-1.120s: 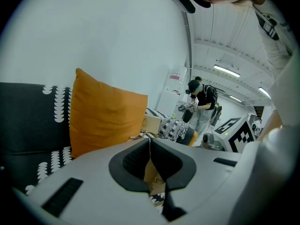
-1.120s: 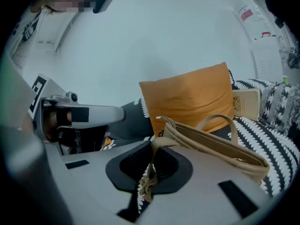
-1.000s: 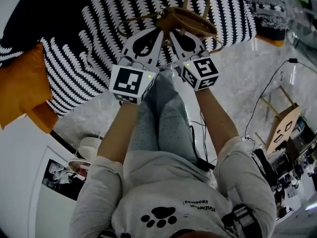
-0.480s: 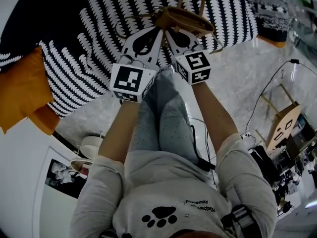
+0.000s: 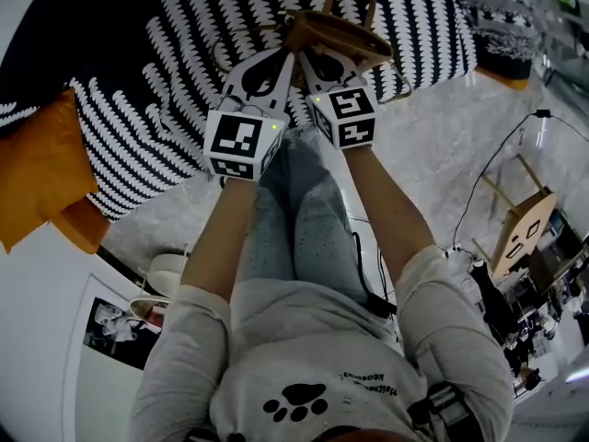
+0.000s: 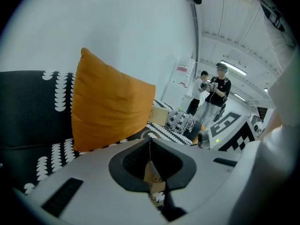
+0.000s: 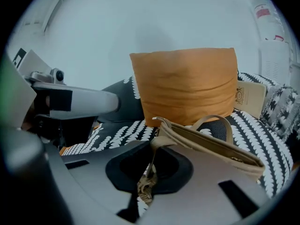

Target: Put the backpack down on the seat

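The tan backpack [image 5: 336, 33] hangs over the black-and-white patterned sofa seat [image 5: 175, 99], and both grippers hold it at its near end. My left gripper [image 5: 285, 53] is shut on a thin tan strap [image 6: 153, 172] that shows between its closed jaws [image 6: 150, 149]. My right gripper [image 5: 310, 58] is shut on a wider tan strap with a buckle [image 7: 147, 184], pinched where its jaws [image 7: 151, 165] meet. In the right gripper view the backpack's body [image 7: 211, 144] and its looped handle [image 7: 220, 121] lie just beyond the jaws, above the seat [image 7: 122, 132].
An orange cushion [image 5: 37, 168] [image 6: 110, 104] [image 7: 187, 83] leans on the sofa back. A patterned cushion [image 5: 502, 17] sits at the sofa's other end, next to a tan box [image 7: 251, 97]. On the marble floor are a cable [image 5: 488, 173] and a wooden chair [image 5: 525, 233]. Two people [image 6: 213, 90] stand far off.
Both grippers and the backpack have moved a little farther out over the sofa seat. The right gripper has shifted closer to the left one. Both grips are unchanged.
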